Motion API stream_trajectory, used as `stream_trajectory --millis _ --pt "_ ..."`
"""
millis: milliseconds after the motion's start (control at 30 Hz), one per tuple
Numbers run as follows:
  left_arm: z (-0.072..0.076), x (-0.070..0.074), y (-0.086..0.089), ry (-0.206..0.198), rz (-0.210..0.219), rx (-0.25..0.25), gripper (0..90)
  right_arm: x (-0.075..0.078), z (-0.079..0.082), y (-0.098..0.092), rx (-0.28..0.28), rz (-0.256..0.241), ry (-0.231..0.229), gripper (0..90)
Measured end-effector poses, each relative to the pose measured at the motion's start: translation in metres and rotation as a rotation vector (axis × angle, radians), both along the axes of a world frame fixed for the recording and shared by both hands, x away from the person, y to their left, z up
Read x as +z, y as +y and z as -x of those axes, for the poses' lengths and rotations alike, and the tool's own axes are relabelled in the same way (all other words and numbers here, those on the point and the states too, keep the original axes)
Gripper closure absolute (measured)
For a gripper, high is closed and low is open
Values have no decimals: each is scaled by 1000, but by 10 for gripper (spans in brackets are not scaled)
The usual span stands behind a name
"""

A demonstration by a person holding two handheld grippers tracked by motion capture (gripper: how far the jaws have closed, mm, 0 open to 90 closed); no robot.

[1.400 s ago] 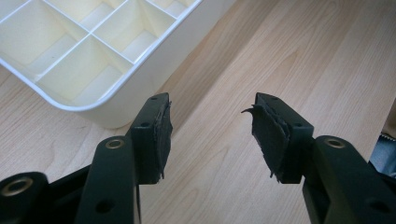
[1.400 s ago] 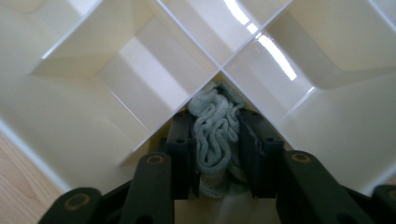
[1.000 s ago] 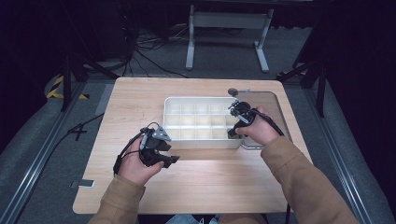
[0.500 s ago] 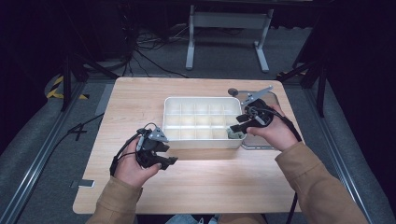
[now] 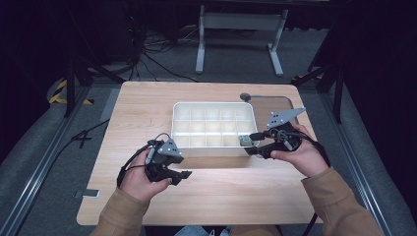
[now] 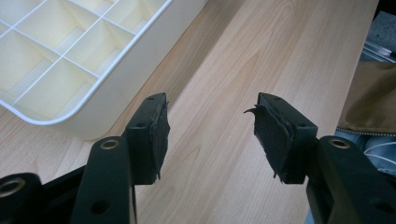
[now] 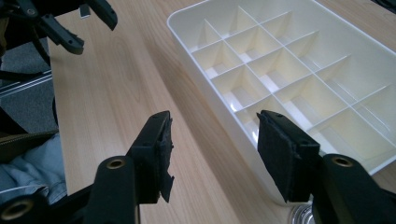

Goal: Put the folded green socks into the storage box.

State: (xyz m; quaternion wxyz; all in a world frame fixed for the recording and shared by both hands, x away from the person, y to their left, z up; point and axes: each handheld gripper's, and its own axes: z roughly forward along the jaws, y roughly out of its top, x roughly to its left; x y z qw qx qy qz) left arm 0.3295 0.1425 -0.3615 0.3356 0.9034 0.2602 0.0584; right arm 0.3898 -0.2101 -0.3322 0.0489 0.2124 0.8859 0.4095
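Dark floor, loose cables and a grey metal stand surround the light wooden table (image 5: 147, 108), which is seen from above. At its centre a white compartment tray (image 5: 181, 129) is placed, with many small cells that look bare in both gripper views. In the high view a small dark object (image 5: 244, 141) lies in the cell at the tray's 5 o'clock corner; what it is cannot be told, it is too small.

The right gripper (image 5: 252, 143) is held at 3 o'clock of the tray, just beside that corner, with its jaws spread and nothing between them (in the right gripper view (image 7: 212, 149) one jaw stands over the tray's wall, the other over the bare wood). The left gripper (image 5: 183, 173) is held at 7 o'clock, near the tray's front wall but apart from it, and its jaws are also spread and empty, as is seen in the left gripper view (image 6: 210, 135).

Some risks can be judged from here. If the right gripper is closed now, the tray's wall may be pinched in place of the small object, and the light tray may be dragged or tipped. If it is lowered carelessly, the rim can be struck and the tray pushed toward 9 o'clock. The worn pads (image 6: 268, 140) look frayed, so a small object may slip.
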Motion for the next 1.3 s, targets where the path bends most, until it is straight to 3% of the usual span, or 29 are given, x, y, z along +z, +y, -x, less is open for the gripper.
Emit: stream_trajectory --millis 200,300,333,400,567,700,833,933,1033,1067,1167,1300 --pt "5 -2 -2 -20 21 -23 471 -10 20 2 35 -14 -36 439" --pt "8 -5 -3 -23 33 -32 472 -16 26 1 34 -31 -22 446" --pt "9 -5 -3 -21 36 -30 471 -20 28 1 33 -40 -18 441" --pt "9 -7 -2 -25 35 -28 471 -24 28 2 47 -7 -3 445" --pt "9 -10 -3 -13 38 -32 466 -36 30 0 16 -12 -8 422" --pt "11 -14 -5 -14 22 -41 459 -50 36 1 24 2 -40 411" --pt "12 -16 -7 -17 26 -46 456 -60 38 2 22 -4 -32 406" --pt "12 -17 -8 -38 42 -56 463 -74 43 3 36 -35 -62 407" --pt "12 -19 -9 -38 38 -56 467 -82 46 4 54 -46 -35 406" --pt "13 -24 -11 -33 47 -50 467 -92 48 4 49 -43 -3 406" --pt "13 -30 -12 -18 39 -58 466 -100 48 4 39 -23 0 408" --pt "11 -42 -13 19 22 -74 448 -116 49 6 71 16 -32 384"
